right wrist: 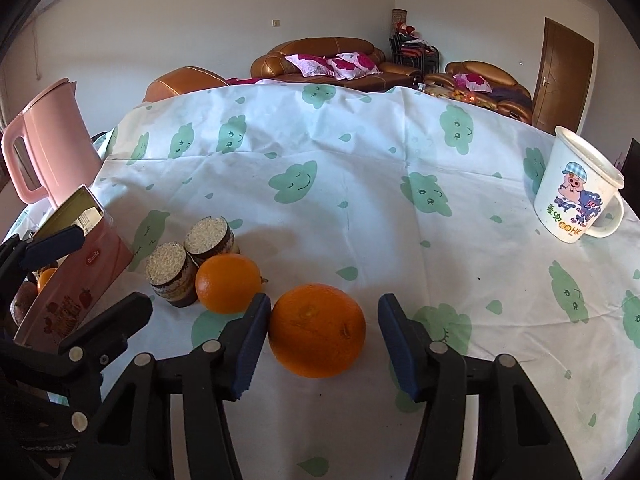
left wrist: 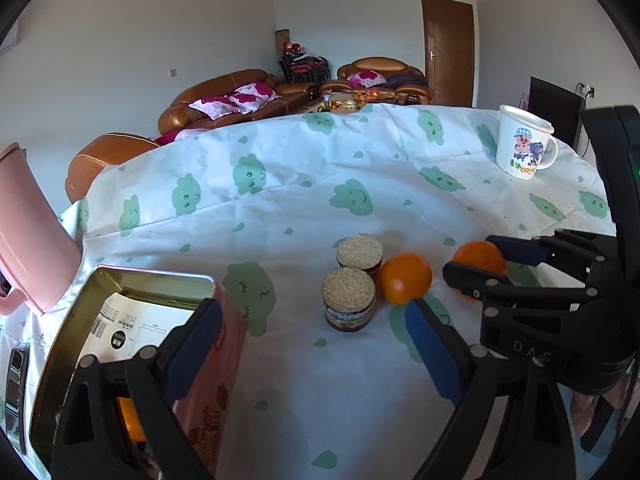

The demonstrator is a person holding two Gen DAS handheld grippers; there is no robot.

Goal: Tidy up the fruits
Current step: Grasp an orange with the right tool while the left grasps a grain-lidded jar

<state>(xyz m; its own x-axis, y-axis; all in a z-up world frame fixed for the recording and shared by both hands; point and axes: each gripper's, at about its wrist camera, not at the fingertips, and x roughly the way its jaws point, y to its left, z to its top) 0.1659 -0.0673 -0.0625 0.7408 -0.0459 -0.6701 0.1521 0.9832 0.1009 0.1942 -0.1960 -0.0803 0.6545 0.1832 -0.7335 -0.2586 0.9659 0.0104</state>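
Brown leather sofas (left wrist: 224,96) line white walls (left wrist: 140,40); wooden door (left wrist: 448,52).

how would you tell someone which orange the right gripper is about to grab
Start at the pink tin near the table's left edge and go right past two small jars. Two oranges follow: the target orange is the second, farther from the jars. Unlike the other orange, it touches no jar and sits between the open right gripper's blue fingers.

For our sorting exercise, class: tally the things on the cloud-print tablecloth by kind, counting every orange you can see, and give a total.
Round oranges: 3
Grain-topped brown jars: 2
Pink metal tin: 1
Pink plastic kettle: 1
White cartoon mug: 1
Total: 8
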